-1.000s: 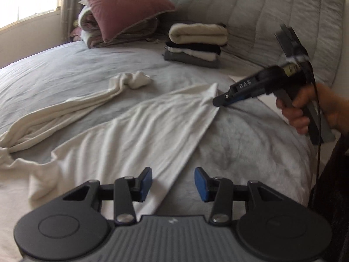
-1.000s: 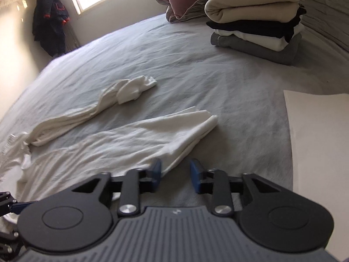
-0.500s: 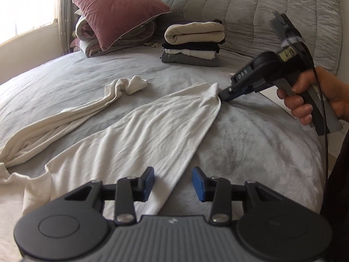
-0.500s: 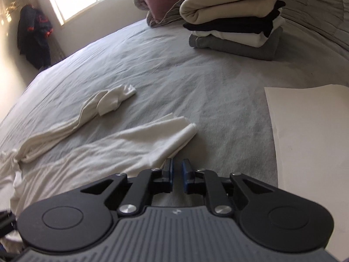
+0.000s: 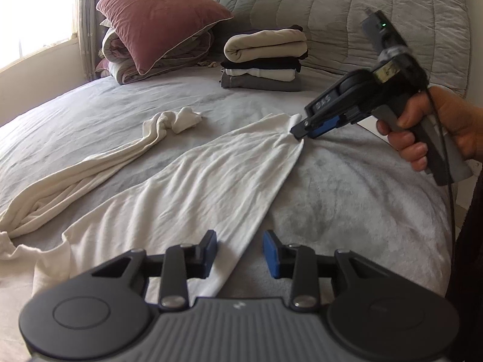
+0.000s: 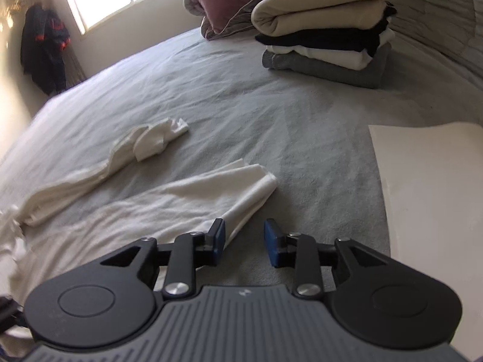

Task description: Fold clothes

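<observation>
— The left claw point(image 5: 240, 253): how does it stand?

— Its blue pads are spread wide and clamp nothing. It hangs low over the bed point(image 5: 347, 211), and the near edge of the white garment point(image 5: 196, 193) runs into the gap between its fingers without being pinched.

— And the right claw point(image 6: 245, 241)?

— Its own camera shows the jaws parted as well. The garment's folded corner lies just ahead of it and to its left, reaching the left finger. In the left camera its tips sit at that same corner, where the cloth is bunched a little; a hand point(image 5: 437, 129) grips its handle.

— So where is the garment overall?

— Spread flat on the bed, stretching from the left claw forward to the right claw. One long twisted part point(image 5: 90, 166) of it trails ahead and to the left of both claws, ending in a crumpled knot.

— Anything else around?

— Far ahead of the right claw, slightly to its right, a stack of folded clothes point(image 6: 326, 39) stands against the quilted headboard: cream on top, then dark, white and grey. A dusty-pink pillow point(image 5: 157, 9) leans on folded bedding left of that stack. Close on the right claw's right lies a pale flat sheet point(image 6: 431, 196) on the bed.
</observation>
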`<action>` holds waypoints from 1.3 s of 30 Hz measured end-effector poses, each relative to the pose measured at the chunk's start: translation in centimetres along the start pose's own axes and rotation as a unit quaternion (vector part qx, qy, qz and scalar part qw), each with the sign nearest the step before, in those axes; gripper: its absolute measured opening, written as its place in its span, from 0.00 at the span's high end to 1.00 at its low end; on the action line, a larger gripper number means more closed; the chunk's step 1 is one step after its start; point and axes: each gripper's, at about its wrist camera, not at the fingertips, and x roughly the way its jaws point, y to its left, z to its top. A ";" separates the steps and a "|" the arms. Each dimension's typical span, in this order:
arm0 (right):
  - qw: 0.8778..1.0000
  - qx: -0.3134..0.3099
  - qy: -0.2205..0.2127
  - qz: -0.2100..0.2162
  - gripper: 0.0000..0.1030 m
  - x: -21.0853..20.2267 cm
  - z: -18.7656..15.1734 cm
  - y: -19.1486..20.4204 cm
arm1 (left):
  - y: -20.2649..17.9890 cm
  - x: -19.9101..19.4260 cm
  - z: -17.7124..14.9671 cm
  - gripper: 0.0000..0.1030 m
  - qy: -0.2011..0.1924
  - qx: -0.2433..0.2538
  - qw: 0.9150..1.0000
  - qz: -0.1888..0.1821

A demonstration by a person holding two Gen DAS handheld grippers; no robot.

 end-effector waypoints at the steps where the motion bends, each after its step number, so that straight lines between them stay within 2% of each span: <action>1: 1.000 -0.017 -0.005 -0.009 0.69 0.2 -0.2 0.5 | 0.0 0.0 0.0 0.70 0.000 0.000 1.000 0.000; 3: 0.998 -0.049 -0.015 -0.027 0.73 0.6 -0.6 1.4 | -0.2 0.1 0.0 0.75 0.001 0.001 1.000 0.003; 5: 0.996 -0.073 -0.025 -0.040 0.97 0.9 -0.8 2.1 | -0.3 0.2 0.1 0.87 0.001 0.001 1.000 0.006; 7: 0.997 -0.065 -0.028 -0.041 0.97 0.8 -0.6 2.1 | -0.3 0.1 0.2 0.98 0.000 -0.002 1.000 0.010; 11: 0.996 -0.054 -0.045 -0.047 0.98 -1.1 -0.3 1.8 | -0.1 -0.2 0.4 0.99 -0.005 -0.011 1.000 0.016; 15: 0.995 -0.063 -0.045 -0.063 0.98 -3.9 -0.3 2.1 | 0.0 -1.2 0.7 0.99 -0.014 -0.025 1.000 -0.009; 21: 0.992 -0.089 -0.029 -0.087 0.98 -7.9 -0.9 2.5 | -0.6 -3.1 0.5 0.99 -0.018 -0.014 0.998 -0.058; 27: 0.993 -0.071 -0.016 -0.098 0.98 -10.6 -4.2 2.0 | -1.5 -4.5 -0.4 0.99 0.005 0.003 0.995 -0.102; 32: 0.995 -0.016 -0.003 -0.097 0.98 -11.2 -7.6 0.9 | -1.9 -3.7 -0.5 0.97 0.050 0.017 0.990 -0.130; 34: 0.996 0.010 -0.001 -0.090 0.97 -11.1 -8.8 0.3 | -1.4 -3.1 0.3 0.95 0.059 -0.009 0.988 -0.143; 36: 0.996 0.045 -0.010 -0.079 0.95 -11.3 -9.5 -0.5 | -1.2 -2.3 1.6 0.86 0.062 -0.030 0.986 -0.153; 37: 0.995 0.066 -0.019 -0.071 0.87 -11.6 -9.7 -1.0 | -1.4 -1.7 2.5 0.75 0.060 -0.030 0.986 -0.153; 38: 0.994 0.084 -0.026 -0.063 0.85 -11.8 -9.9 -1.4 | -1.7 -1.1 3.3 0.68 0.058 -0.030 0.986 -0.152; 39: 0.993 0.098 -0.033 -0.054 0.84 -12.0 -10.0 -1.7 | -2.0 -0.4 4.1 0.67 0.057 -0.029 0.986 -0.152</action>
